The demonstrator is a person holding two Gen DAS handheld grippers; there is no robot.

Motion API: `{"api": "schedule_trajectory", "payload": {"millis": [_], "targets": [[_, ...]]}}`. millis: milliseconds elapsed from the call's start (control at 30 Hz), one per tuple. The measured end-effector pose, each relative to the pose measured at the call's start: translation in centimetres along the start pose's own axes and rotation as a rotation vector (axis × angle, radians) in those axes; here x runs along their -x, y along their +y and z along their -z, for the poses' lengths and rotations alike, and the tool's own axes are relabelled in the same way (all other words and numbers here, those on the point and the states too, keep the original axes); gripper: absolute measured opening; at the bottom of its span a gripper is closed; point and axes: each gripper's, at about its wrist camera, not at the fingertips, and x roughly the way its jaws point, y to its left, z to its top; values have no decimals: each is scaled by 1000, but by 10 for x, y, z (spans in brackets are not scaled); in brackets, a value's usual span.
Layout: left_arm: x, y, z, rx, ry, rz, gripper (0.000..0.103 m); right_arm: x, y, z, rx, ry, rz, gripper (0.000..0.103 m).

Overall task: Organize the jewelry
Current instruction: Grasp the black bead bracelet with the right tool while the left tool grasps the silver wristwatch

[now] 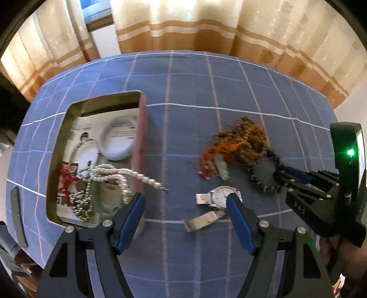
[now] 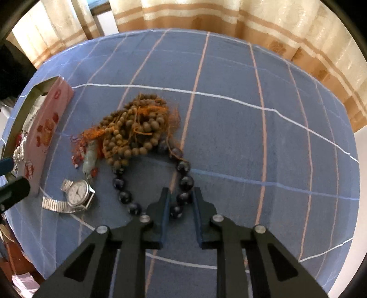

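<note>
An open pink box point(image 1: 140, 146) stands at the left of the blue checked table; it holds a pale bangle point(image 1: 118, 142), a silver bead chain point(image 1: 81, 201) and a pearl necklace point(image 1: 128, 175) that trails over its right wall. My left gripper point(image 1: 185, 206) is open and empty, its fingers either side of the box corner and a silver watch point(image 1: 218, 199). My right gripper point(image 2: 181, 194) has narrowed around the near beads of a dark bead bracelet point(image 2: 185, 183) on the cloth. Brown prayer beads point(image 2: 135, 130) and a jade pendant on red cord point(image 2: 89, 158) lie behind it.
The watch also shows in the right wrist view point(image 2: 76, 194), next to the box point(image 2: 45, 128). The table point(image 2: 263, 149) has bare cloth to the right and far side. Striped curtains point(image 2: 218, 13) hang behind the table's far edge.
</note>
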Motion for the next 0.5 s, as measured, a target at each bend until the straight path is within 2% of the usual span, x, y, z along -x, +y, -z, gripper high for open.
{"api": "schedule_trajectory", "payload": {"millis": [67,200,333,500], "targets": [[-2,-6,2,-11,5,20,73,3,-3,6,2,6,0,16],[-13,-22,4,-37,46,67,73,9,-22,21,-34,29,-11,16],[-27,-34,6,-53,82,80,73,14,-38,34,-64,33,-9,16],[-50,-45,6,-54,130,55,73,26,-48,44,-65,5,-33,16]]}}
